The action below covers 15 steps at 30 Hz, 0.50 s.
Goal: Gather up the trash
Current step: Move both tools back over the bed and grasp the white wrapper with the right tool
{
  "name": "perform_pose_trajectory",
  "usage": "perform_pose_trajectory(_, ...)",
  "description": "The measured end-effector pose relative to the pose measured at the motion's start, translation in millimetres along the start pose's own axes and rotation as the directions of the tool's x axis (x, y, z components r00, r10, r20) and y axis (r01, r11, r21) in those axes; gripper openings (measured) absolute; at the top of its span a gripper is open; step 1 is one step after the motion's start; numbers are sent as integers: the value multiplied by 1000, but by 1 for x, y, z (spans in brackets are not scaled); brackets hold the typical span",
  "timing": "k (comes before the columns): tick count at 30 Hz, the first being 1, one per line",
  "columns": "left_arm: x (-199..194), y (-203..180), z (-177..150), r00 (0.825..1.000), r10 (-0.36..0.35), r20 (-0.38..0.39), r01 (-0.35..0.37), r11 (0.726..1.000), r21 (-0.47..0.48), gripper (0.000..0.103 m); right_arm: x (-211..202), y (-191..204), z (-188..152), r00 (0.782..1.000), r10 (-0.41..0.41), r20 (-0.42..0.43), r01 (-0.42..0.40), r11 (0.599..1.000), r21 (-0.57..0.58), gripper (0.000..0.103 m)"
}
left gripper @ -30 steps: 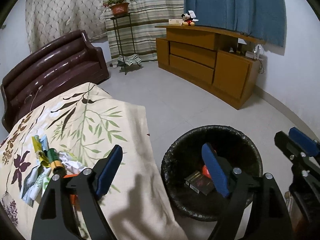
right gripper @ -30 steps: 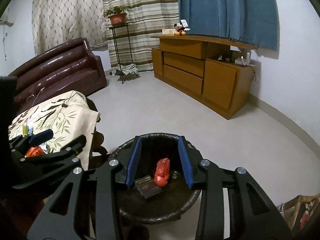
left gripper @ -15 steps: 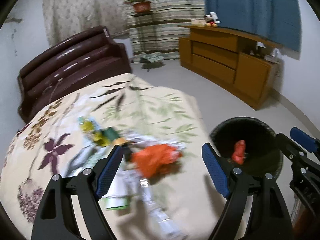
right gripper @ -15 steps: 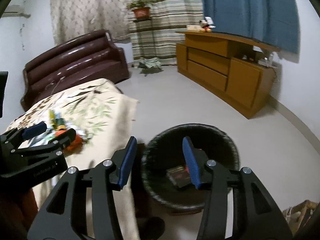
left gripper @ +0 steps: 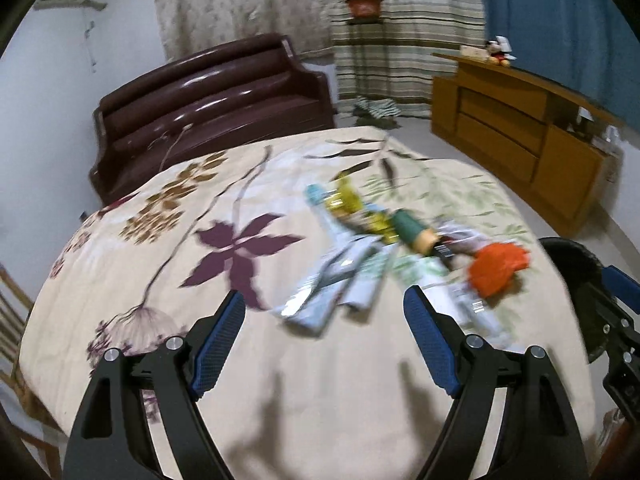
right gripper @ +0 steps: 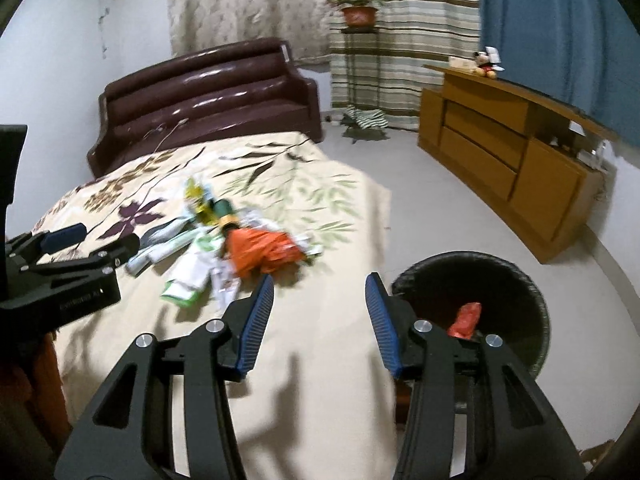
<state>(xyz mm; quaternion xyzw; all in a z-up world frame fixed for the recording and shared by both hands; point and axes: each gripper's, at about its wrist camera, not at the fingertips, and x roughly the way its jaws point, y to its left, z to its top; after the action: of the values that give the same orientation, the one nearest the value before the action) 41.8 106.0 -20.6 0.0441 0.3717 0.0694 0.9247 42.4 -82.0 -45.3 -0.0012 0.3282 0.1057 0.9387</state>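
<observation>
Left tongs (left gripper: 324, 340) wide open, empty, above flowered tablecloth (left gripper: 168, 248). Right tongs (right gripper: 320, 316) part open, empty, jaws just been opening, over cloth's right edge. Trash pile (right gripper: 224, 236), orange bag (right gripper: 264, 250) included, mid-cloth, toward right edge. Black bin (right gripper: 532, 304) on floor beside that edge, red wrapper (right gripper: 466, 318) inside.

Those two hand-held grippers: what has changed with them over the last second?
Both swung from the black bin toward the trash pile on the floral tablecloth. The right hand-held gripper has just been opening its jaws, nothing between them. The left hand-held gripper stayed wide open and empty. The crumpled red wrapper still lies in the bin; the pile looks untouched.
</observation>
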Motion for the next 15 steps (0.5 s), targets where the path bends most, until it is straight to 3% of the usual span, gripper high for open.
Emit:
perform_pose_trajectory(9,7,44,-16,998,56,-32,-58,997,-51,79,17,40,-9,998,36,-61,-40,997,-71,45)
perform_pose_trajectory(15,12,56,-23,998,51,-47,-54,996,-69,79,31,54,-13,992,37,-123,-49,994,-98,35)
